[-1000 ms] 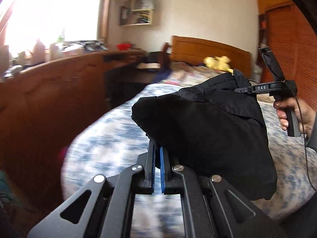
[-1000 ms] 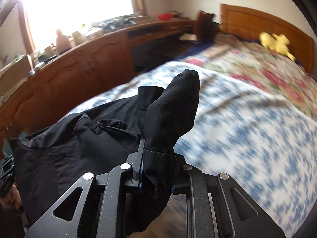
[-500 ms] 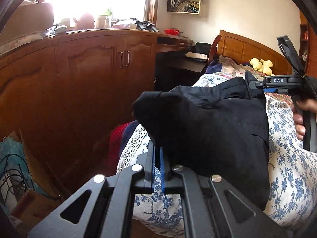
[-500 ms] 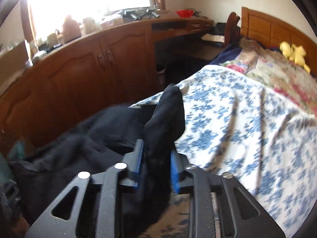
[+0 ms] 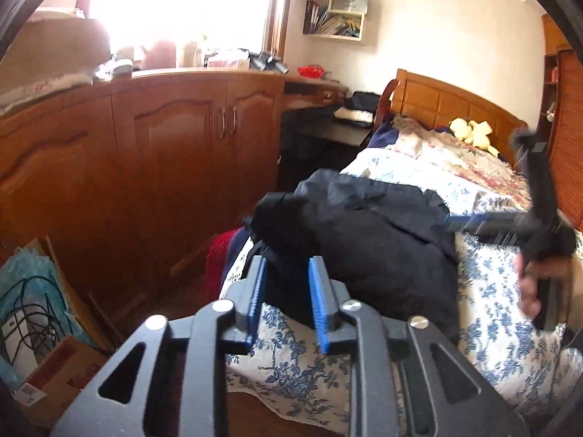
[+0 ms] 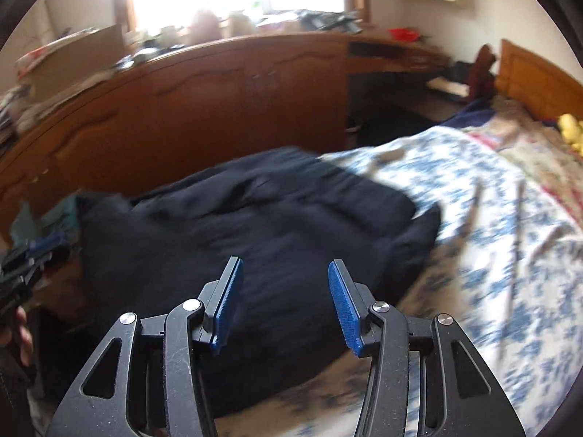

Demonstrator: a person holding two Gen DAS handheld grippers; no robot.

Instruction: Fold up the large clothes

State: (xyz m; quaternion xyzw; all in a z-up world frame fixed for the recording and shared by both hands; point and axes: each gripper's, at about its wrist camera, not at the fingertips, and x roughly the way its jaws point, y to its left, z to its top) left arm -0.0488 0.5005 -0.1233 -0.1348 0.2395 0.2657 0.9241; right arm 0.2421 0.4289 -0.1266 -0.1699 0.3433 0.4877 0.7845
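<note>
A black garment (image 5: 371,240) lies bunched on the near corner of the bed; the right wrist view shows it (image 6: 255,225) spread as a thick dark pile. My left gripper (image 5: 288,260) sits at its near edge. Its jaws are opening, with a fold of black cloth loose between the blue pads (image 5: 257,291). My right gripper (image 6: 285,262) hovers over the garment's near side. Its jaws are also opening and nothing is pinched between them. From the left wrist view the right gripper (image 5: 455,224) is a blur at the garment's right edge, held by a hand (image 5: 535,284).
The bed (image 5: 492,302) has a blue floral cover, a wooden headboard and a yellow plush toy (image 5: 470,133) at the far end. Wooden cabinets (image 5: 164,153) run along the left. A cardboard box with cables (image 5: 36,309) and a red cloth (image 5: 218,251) lie on the floor beside the bed.
Both grippers held the black garment up in the air; both have let go and sunk. The garment now rests on the bed corner.
</note>
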